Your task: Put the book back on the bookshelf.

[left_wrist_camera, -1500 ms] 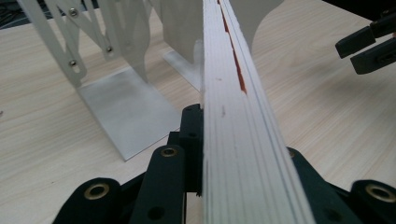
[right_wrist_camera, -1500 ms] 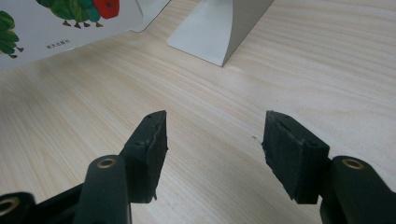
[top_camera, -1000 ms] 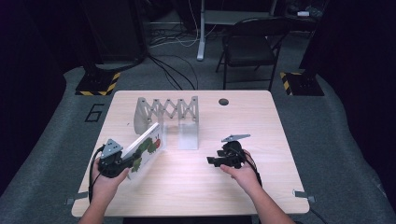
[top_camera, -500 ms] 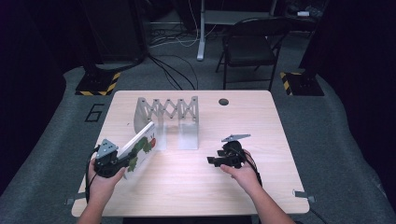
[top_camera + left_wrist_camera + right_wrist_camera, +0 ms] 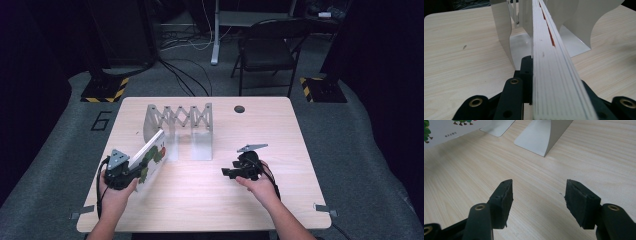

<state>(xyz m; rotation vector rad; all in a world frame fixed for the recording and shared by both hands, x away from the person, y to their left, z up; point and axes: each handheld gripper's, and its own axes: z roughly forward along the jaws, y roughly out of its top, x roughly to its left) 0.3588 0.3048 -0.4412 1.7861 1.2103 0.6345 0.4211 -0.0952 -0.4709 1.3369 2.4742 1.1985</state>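
The left gripper [image 5: 131, 172] clenches a thick white board book [image 5: 150, 159] (green leafy cover art, stacked page edges), tilted beside the accordion book rack [image 5: 179, 125]; the right gripper's [image 5: 537, 195] fingers are released.

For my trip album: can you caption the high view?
Left gripper holds a book tilted toward the rack; right gripper waits open on the table.

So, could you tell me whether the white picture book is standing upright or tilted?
Tilted: the white picture book leans, clamped in the left gripper, pointing toward the white metal book rack.
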